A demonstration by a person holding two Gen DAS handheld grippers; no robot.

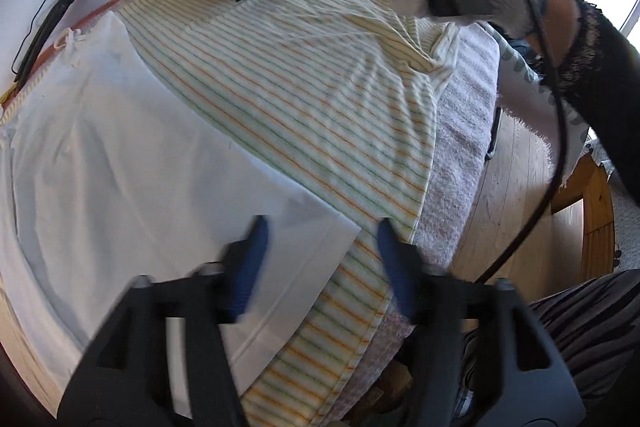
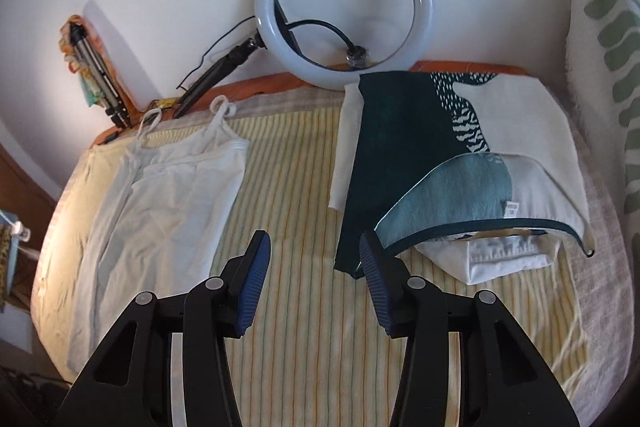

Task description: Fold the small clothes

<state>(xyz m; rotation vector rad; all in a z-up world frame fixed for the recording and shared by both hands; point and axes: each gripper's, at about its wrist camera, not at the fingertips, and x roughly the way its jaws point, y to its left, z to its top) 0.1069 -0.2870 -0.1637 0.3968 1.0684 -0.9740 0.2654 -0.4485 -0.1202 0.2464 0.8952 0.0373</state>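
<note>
White camisole spread flat on a striped cloth

White camisole (image 2: 168, 187) lies flat at 9 o'clock on the striped cloth (image 2: 304, 195), straps toward the wall. A folded pile of clothes (image 2: 460, 163) sits at 2 o'clock, a ring light (image 2: 344, 7) behind it. The right gripper (image 2: 312, 255) hovers with jaws open and empty. The left gripper (image 1: 320, 247), jaws open, hangs over the camisole's hem corner.
</note>
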